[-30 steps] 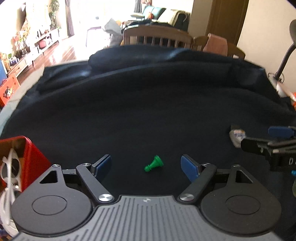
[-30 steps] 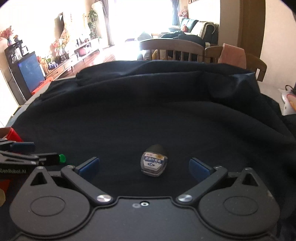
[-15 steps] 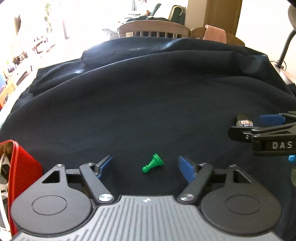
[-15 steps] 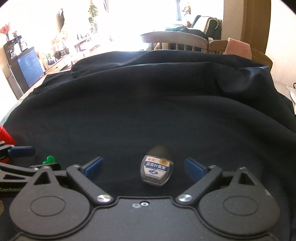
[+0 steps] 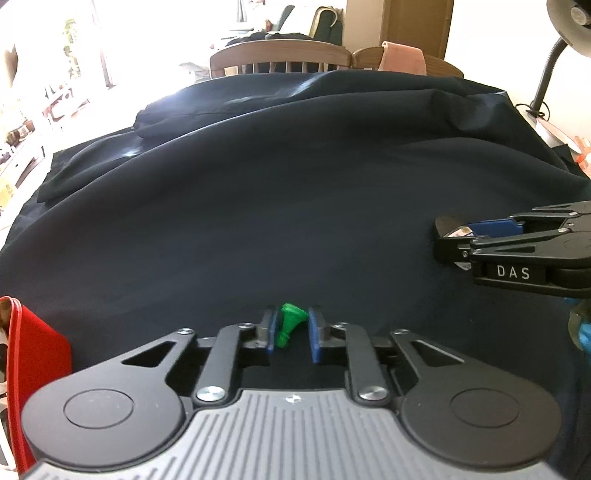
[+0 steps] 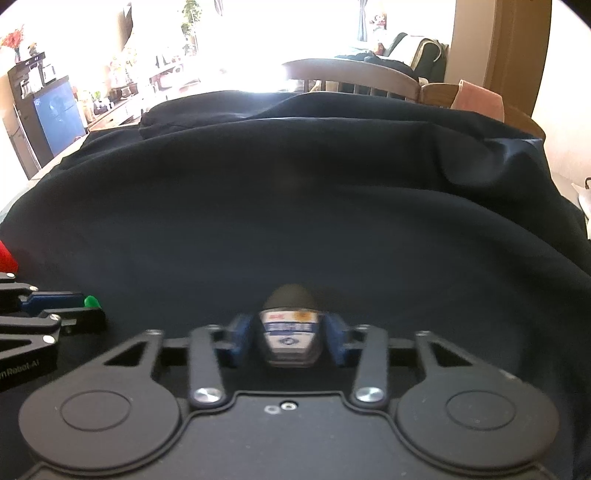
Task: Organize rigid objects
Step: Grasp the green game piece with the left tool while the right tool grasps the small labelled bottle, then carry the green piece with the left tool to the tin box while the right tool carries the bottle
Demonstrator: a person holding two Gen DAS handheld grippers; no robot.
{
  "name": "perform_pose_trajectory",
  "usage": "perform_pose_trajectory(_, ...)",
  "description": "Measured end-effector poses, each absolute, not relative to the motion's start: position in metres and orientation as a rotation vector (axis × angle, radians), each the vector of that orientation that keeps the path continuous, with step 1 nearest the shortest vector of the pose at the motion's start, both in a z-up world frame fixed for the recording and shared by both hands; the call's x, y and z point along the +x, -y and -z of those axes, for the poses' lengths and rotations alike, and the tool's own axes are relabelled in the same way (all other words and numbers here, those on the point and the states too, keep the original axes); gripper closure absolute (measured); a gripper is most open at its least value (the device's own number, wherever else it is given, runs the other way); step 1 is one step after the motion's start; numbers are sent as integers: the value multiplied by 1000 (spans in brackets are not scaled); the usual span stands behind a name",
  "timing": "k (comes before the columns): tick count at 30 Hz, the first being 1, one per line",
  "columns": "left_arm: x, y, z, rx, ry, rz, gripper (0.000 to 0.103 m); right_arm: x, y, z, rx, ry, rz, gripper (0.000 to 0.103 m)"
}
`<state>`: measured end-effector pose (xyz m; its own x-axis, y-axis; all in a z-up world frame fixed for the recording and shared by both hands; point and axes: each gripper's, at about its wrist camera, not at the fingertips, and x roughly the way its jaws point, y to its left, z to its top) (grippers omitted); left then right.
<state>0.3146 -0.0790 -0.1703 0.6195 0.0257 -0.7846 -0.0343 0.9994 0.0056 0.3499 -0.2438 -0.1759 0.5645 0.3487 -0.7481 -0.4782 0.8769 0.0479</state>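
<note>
At the far left of the left wrist view stands a red box (image 5: 35, 373), its near wall and rim cut off by the frame edge; the right wrist view catches only a red sliver (image 6: 6, 254) of it. Next comes the left gripper (image 5: 291, 328), whose blue pads have just been closing and now pinch a small green pawn (image 5: 290, 322) lying on the dark cloth (image 5: 277, 206). From its own camera the pawn shows whole, its base toward the cloth beyond and its head toward the camera. The right wrist view shows the same gripper from the side at the left edge (image 6: 74, 306), with only a green tip (image 6: 92, 301) poking past the blue pad.

Further right, the right gripper (image 6: 288, 332) has also just been closing; its blue pads sit against both sides of a small dark-capped bottle (image 6: 290, 332) with a white and blue label, cap pointing away. The left wrist view shows this gripper from the side (image 5: 465, 240), where its black finger hides most of the bottle (image 5: 456, 230).

The cloth covers the whole table, bunched into folds at the far edge. Wooden chairs (image 5: 280, 59) stand behind it, and a lamp (image 5: 569, 18) at the far right appears only in the left wrist view.
</note>
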Motion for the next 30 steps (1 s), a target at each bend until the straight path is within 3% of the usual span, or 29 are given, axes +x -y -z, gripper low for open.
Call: perform_pose_trajectory(30,243,45,103,-113,-858,-68,88,244,236,94,-144,-792,-665,65)
